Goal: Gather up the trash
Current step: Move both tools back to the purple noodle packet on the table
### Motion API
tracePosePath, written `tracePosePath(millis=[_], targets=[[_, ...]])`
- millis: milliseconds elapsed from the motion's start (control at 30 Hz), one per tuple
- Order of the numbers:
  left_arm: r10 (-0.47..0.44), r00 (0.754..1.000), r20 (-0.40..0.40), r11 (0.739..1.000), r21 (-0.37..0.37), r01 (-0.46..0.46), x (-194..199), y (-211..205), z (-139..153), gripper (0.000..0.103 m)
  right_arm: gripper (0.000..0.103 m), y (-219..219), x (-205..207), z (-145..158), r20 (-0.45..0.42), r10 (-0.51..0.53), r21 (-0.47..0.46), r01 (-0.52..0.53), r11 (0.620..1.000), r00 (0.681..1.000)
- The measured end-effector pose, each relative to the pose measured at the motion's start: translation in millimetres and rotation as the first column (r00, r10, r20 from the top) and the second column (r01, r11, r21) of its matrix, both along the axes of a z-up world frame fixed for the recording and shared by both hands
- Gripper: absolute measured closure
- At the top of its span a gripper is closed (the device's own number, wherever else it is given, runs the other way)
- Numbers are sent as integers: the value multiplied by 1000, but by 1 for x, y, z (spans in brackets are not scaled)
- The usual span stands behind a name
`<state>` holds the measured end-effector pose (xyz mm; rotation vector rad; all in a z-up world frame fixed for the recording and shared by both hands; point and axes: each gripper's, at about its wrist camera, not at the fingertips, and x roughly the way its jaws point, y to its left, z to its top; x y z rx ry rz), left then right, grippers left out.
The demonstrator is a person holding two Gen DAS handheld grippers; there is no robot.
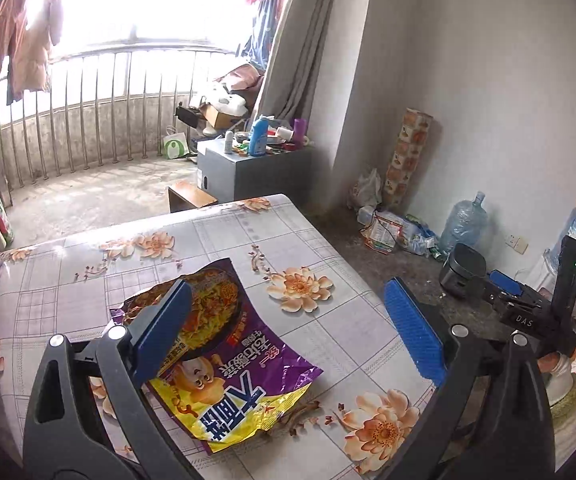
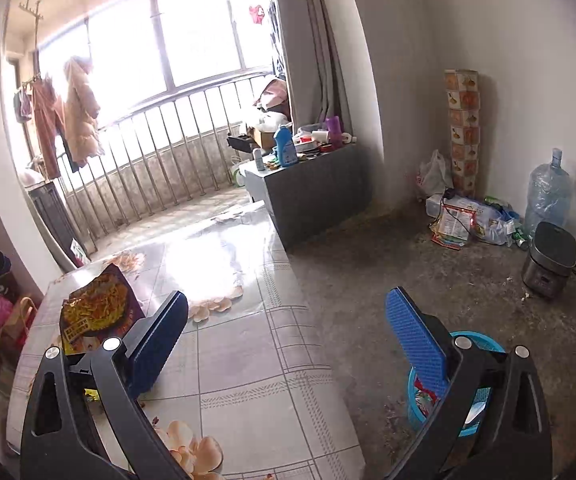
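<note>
The left gripper (image 1: 288,320) hangs above a table (image 1: 223,236) covered in a glossy cloth printed with orange flowers, and its 2 blue-padded fingers (image 1: 414,332) stand wide apart with nothing between them. Below it a purple and yellow noodle wrapper (image 1: 223,364) lies flat on the cloth, torn open at one end, near the table's front edge; the left finger hides part of it in this view, but the pads do not press on it. The right gripper (image 2: 288,344) is held over the table's right edge, its fingers (image 2: 416,340) also spread fully and empty. From the right wrist view the same wrapper shows at the left side of the table, well apart from that gripper. On the bare floor just beside the table stands a blue basket (image 2: 484,344) with some scraps inside, partly hidden behind the right finger. A grey rice cooker (image 2: 550,260) sits on the floor by the far wall.
</note>
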<state>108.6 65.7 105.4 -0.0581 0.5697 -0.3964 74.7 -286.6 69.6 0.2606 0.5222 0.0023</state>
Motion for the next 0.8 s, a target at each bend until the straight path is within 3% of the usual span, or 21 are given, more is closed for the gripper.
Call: tracePosePath(millis=[233, 500, 567, 600, 800], targets=[[144, 982, -126, 987, -55, -152, -13, 76, -51, 11, 7, 56, 28, -13, -83, 237, 143, -224, 964, 968], [172, 960, -220, 975, -102, -198, 4, 106, -96, 11, 25, 115, 62, -48, -204, 382, 196, -345, 918, 901], [160, 959, -233, 975, -117, -191, 15, 105, -104, 16, 32, 123, 72, -57, -242, 400, 213, -354, 911, 884], [152, 958, -245, 975, -122, -186, 21, 104, -110, 25, 33, 127, 77, -62, -260, 404, 221, -354, 909, 877], [132, 930, -344, 970, -147, -192, 55, 100, -145, 55, 48, 141, 97, -89, -362, 416, 252, -342, 905, 834]])
